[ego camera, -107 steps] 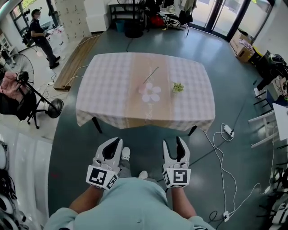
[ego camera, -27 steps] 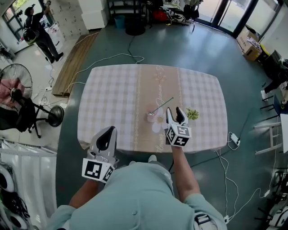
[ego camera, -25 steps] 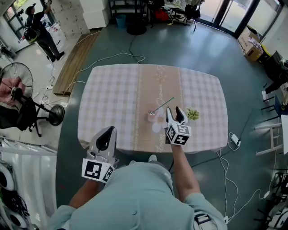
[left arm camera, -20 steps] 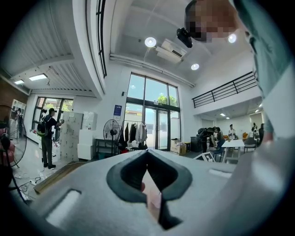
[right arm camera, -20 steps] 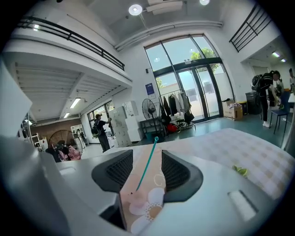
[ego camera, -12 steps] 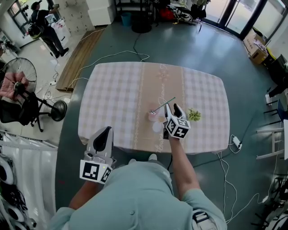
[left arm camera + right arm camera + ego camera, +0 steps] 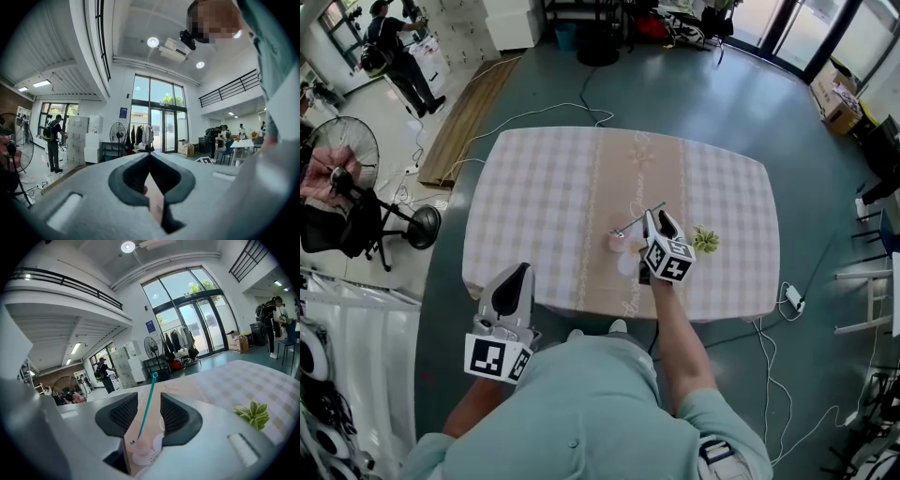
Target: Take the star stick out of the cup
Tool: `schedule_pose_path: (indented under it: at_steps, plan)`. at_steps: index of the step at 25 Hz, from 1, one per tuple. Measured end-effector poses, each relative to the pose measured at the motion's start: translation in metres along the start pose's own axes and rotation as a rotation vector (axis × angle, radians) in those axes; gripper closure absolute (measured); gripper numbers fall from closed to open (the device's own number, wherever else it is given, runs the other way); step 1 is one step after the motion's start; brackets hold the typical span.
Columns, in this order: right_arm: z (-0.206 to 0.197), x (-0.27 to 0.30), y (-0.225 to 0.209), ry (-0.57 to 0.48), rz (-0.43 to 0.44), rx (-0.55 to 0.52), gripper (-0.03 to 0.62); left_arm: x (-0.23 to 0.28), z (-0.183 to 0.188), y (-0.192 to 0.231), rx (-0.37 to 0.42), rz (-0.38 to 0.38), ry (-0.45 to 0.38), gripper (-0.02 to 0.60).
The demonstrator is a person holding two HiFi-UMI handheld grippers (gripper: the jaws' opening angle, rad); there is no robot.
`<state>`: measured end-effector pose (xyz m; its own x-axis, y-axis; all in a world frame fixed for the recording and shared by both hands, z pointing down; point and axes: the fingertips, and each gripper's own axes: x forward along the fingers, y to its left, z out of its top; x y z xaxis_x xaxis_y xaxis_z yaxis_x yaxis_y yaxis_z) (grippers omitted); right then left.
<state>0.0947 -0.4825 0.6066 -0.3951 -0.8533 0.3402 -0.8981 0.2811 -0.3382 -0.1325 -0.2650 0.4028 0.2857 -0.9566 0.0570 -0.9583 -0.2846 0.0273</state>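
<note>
Teal, thin star stick [image 7: 144,408] stands tilted in the small pink cup [image 7: 139,447] at lower centre, between your right gripper's [image 7: 150,400] closing jaws, not yet pinched. It looks light, stiff and slippery: grip it mid-shaft. Your left gripper [image 7: 150,157] has its jaws together, empty.

The right tool [image 7: 655,220] has travelled from beside the person's waist out over the table [image 7: 534,192]. Its jaws now flank the star stick [image 7: 146,404] and are closing.

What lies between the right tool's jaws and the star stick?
Only bare gap: the right gripper view shows the star stick, untouched, between closing jaws of the right tool.
</note>
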Motion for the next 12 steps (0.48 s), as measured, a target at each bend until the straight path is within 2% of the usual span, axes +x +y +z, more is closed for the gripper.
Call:
schedule_pose_path:
  at_steps: [12]
  plan:
    - [0.0009,0.0079,0.0026,0.002,0.012,0.042,0.489,-0.0039,0.0045,0.0027,0.008,0.017,0.000,0.580]
